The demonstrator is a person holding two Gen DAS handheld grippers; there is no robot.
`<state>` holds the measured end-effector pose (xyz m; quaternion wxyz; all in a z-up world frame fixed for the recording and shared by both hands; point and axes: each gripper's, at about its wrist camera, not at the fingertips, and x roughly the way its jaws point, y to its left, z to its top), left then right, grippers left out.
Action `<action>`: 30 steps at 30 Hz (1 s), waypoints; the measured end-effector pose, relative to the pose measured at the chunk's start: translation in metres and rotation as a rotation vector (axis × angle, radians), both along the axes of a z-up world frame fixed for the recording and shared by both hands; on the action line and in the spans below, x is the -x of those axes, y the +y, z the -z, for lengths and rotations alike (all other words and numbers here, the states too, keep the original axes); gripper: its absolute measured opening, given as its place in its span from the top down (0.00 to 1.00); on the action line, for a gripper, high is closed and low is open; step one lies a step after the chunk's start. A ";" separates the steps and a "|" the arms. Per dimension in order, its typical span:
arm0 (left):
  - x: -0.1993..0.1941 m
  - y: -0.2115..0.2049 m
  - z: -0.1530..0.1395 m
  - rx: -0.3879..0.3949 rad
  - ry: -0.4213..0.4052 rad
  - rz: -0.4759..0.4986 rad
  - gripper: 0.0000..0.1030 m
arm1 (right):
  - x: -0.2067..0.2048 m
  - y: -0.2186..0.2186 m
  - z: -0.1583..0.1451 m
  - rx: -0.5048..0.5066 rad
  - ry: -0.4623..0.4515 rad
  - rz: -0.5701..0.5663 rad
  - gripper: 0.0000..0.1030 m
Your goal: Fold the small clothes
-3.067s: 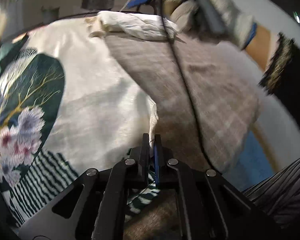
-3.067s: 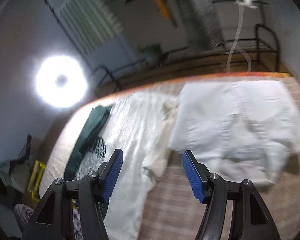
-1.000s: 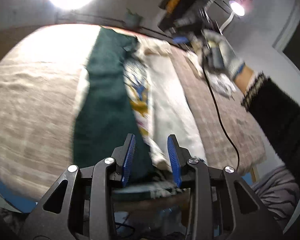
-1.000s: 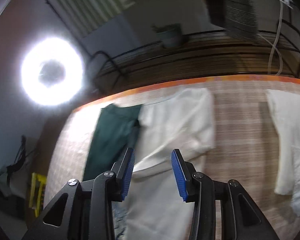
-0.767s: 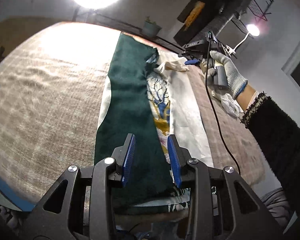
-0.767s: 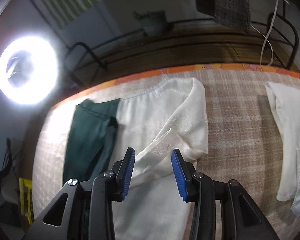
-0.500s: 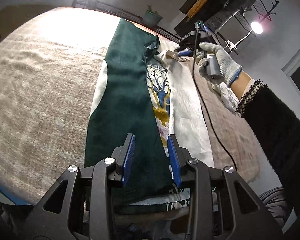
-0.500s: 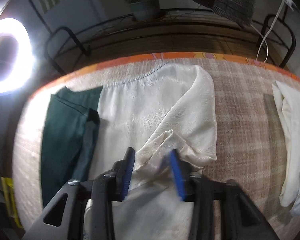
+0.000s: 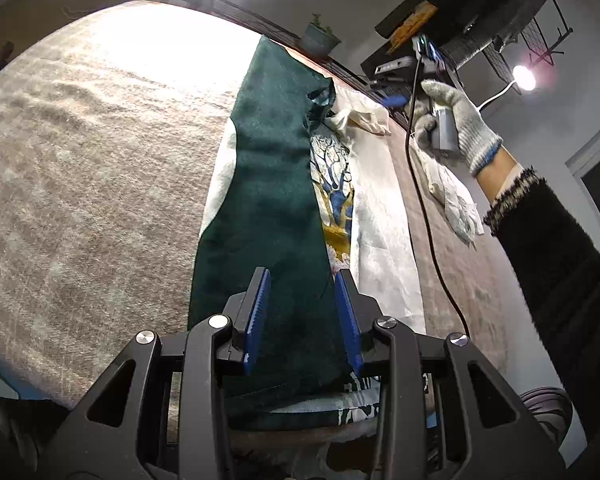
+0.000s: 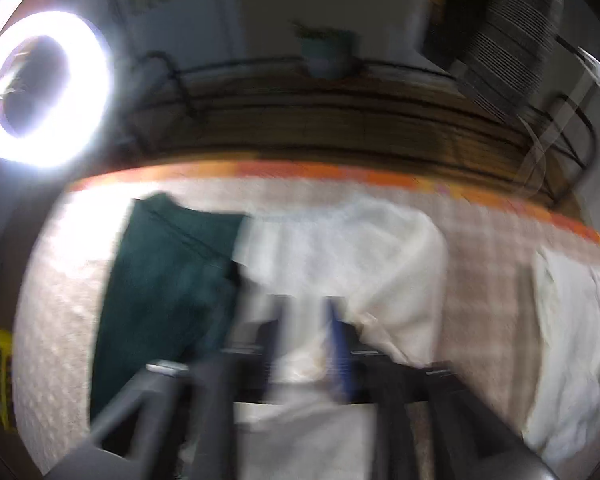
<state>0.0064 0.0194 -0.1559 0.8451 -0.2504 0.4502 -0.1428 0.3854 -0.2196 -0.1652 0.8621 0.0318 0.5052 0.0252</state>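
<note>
A long garment lies flat on the beige plaid bedcover [image 9: 80,168]: a dark green panel [image 9: 268,200] folded over a cream side [image 9: 380,208] with a tree print [image 9: 338,184]. My left gripper [image 9: 303,312] is open and empty, above the green panel's near end. The right gripper [image 9: 392,101] shows at the far end in a gloved hand. In the blurred right wrist view the right gripper [image 10: 306,344] is over a bunched cream fold [image 10: 380,280] beside the green panel [image 10: 168,272]; its jaws stand narrowly apart with cream cloth between them.
A second white garment [image 10: 572,340] lies crumpled to the right; it also shows in the left wrist view [image 9: 452,196]. A ring light [image 10: 40,88], a potted plant [image 9: 320,38] and a black rack [image 9: 480,8] stand beyond the bed's far edge. A black cable [image 9: 432,216] hangs over the bed.
The left gripper let go of the cloth, opened and pulled back above the folded green panel. The right gripper narrowed and dropped onto the cream fold at the far end, now blurred by motion.
</note>
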 end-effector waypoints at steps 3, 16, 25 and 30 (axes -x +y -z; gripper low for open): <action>-0.001 0.000 0.005 0.018 0.023 -0.002 0.67 | 0.002 -0.014 0.009 -0.011 0.045 0.073 0.47; 0.002 0.003 0.004 0.031 0.022 0.002 0.67 | 0.008 -0.023 0.007 -0.029 -0.022 0.017 1.00; 0.001 0.003 0.005 0.022 0.024 -0.008 0.67 | -0.015 0.031 -0.024 -0.016 -0.167 -0.141 1.00; -0.002 0.005 0.008 0.013 0.035 -0.015 0.67 | -0.044 0.059 0.004 -0.037 -0.128 -0.211 0.92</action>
